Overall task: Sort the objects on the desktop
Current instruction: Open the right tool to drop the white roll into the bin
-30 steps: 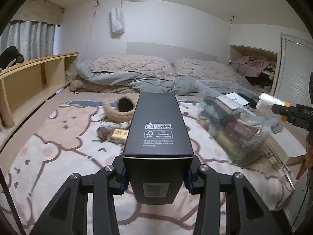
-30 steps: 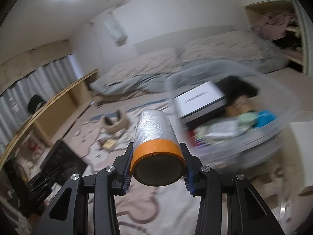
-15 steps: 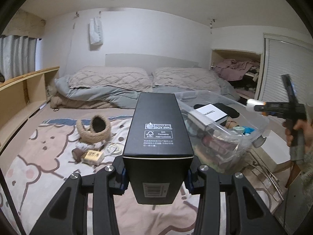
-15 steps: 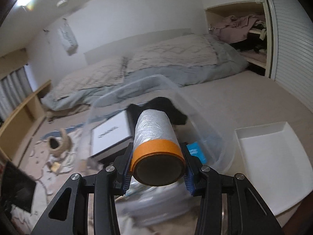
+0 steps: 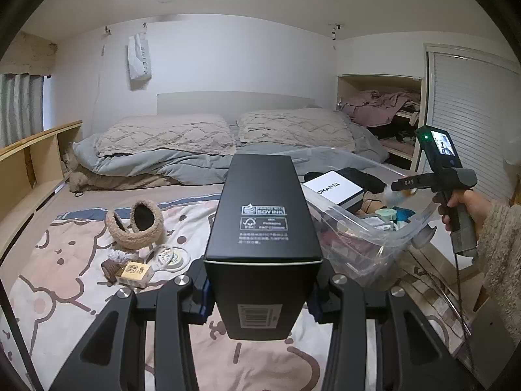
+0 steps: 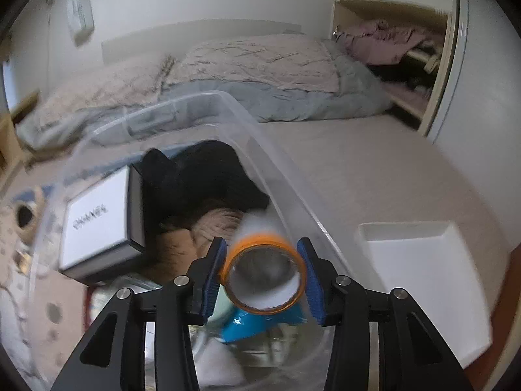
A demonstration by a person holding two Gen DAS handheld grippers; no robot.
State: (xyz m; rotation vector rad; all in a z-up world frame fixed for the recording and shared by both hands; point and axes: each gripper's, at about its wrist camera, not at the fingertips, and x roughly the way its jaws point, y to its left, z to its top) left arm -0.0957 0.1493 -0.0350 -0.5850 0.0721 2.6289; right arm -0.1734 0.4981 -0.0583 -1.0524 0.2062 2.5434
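My left gripper (image 5: 260, 288) is shut on a tall black box (image 5: 263, 231) and holds it above the pink bear blanket (image 5: 62, 280). My right gripper (image 6: 263, 272) has its jaws slightly parted around an orange-rimmed roll of clear film (image 6: 263, 267), which is blurred and tilts down over the clear plastic bin (image 6: 286, 189). In the left wrist view the right gripper (image 5: 402, 187) hovers over the bin (image 5: 368, 228), which holds a white Chanel box (image 5: 335, 187), black cloth and small items.
A woolly slipper (image 5: 136, 224), a small yellow box (image 5: 133, 272) and a white ring (image 5: 172, 255) lie on the blanket. A white lid (image 6: 420, 280) lies right of the bin. Bed with pillows (image 5: 202, 137) behind; wooden shelf (image 5: 29, 166) at left.
My right gripper has moved over the bin and tipped down; its jaws have loosened and the roll is slipping downward. The left view has panned right, the box still held.
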